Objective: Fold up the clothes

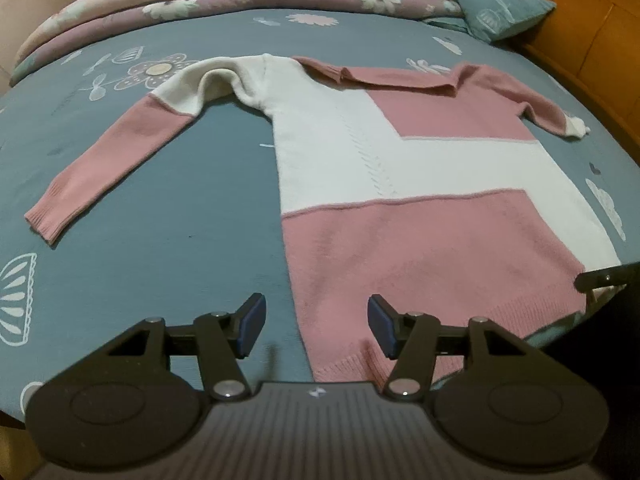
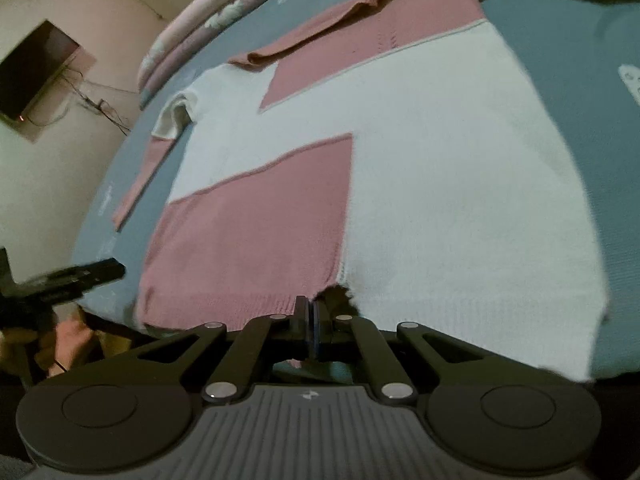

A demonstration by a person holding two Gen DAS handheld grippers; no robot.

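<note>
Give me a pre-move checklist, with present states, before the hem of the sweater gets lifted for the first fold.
1. Right gripper shut on the sweater hem: ok.
2. Left gripper gripping the hem: not ok; open, jaws apart above the hem's left corner.
3. Sweater body flat on the bed: ok.
4. Left sleeve spread out: ok.
5. Right sleeve flat: cannot tell; it lies bent near the far edge.
6. Collar flat: not ok, folded over.

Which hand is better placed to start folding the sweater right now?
Right. The right tongs look shut at the sweater hem, apparently pinching it. The left tongs are open above the hem's left corner, holding nothing.
</note>
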